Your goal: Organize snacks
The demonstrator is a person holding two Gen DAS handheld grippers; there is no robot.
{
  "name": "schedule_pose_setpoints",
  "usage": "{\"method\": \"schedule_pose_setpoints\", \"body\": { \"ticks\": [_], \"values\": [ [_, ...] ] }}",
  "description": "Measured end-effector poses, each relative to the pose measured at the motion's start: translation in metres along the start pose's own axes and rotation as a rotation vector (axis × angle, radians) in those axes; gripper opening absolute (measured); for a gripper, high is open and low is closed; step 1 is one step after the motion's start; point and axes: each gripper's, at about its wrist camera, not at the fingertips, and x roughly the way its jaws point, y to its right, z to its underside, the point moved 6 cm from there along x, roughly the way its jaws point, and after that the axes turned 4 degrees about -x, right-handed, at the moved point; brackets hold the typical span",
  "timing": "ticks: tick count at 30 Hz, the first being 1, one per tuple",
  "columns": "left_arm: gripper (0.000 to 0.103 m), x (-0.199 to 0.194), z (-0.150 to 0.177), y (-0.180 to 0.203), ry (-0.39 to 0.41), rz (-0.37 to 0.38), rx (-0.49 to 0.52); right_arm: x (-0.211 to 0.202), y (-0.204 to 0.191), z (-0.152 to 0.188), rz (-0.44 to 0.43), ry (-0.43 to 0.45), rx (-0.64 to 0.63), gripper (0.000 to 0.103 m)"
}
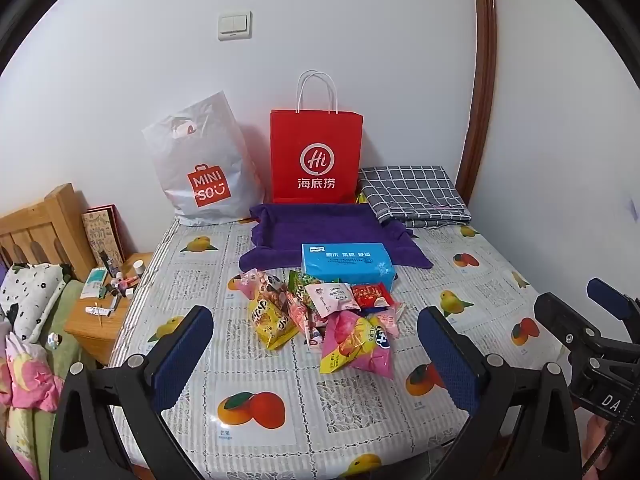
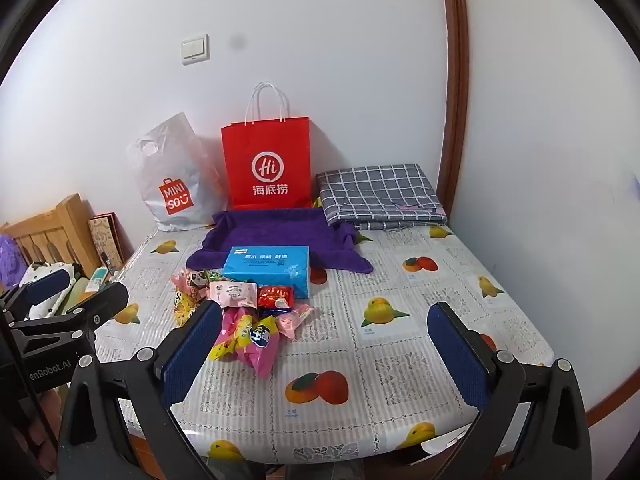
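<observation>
The snacks lie heaped mid-surface, just before the tissue pack and purple tray, likely their destination. Both tools, left and right, hover spread apart, empty, ready to pick.

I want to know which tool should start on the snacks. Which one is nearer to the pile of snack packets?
Left. The left tool is open with the snack pile centred just beyond its tips. The right tool is also open, but the pile lies off toward its left finger.
</observation>
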Motion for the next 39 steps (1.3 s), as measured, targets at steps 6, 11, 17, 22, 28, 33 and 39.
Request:
{"method": "schedule_pose_setpoints", "body": {
  "ticks": [6, 11, 17, 22, 28, 33, 39],
  "values": [
    [0.102, 0.0019, -0.002, -0.0011, -0.003, 0.005, -0.001, -0.0006, 0.0009, 0.0, -0.002, 0.002, 0.002, 0.102],
    [0.102, 0.0006, -0.0004, 0.0013, 0.002, 0.0, 0.0, -0.0027, 0.0005, 0.0013, -0.004, 0.007, 0.0, 0.102],
    [0.102, 0.002, -0.0006, 0.0073, 0.004, 0.003, 0.001, -0.0034, -0.0003, 0.0008, -0.008, 0.011, 0.0, 0.102],
    [0.102, 0.0015, 0.0013, 0.0063, 0.003, 0.001, 0.0, -0.0041, -0.0016, 0.0012, -0.009, 0.013, -0.003, 0.102],
    [0.102, 0.0016, 0.0009, 0.0063, 0.005, 0.002, -0.002, -0.0047, -0.0022, 0.0015, -0.012, 0.016, -0.002, 0.102],
    [0.102, 0.0012, 0.0014, 0.0061, 0.006, 0.004, 0.0, -0.0049, -0.0021, 0.0017, -0.014, 0.017, -0.002, 0.102],
    [0.102, 0.0004, -0.0009, 0.0064, 0.007, 0.006, -0.004, -0.0048, -0.0023, 0.0023, -0.013, 0.015, -0.002, 0.102]
  ]
}}
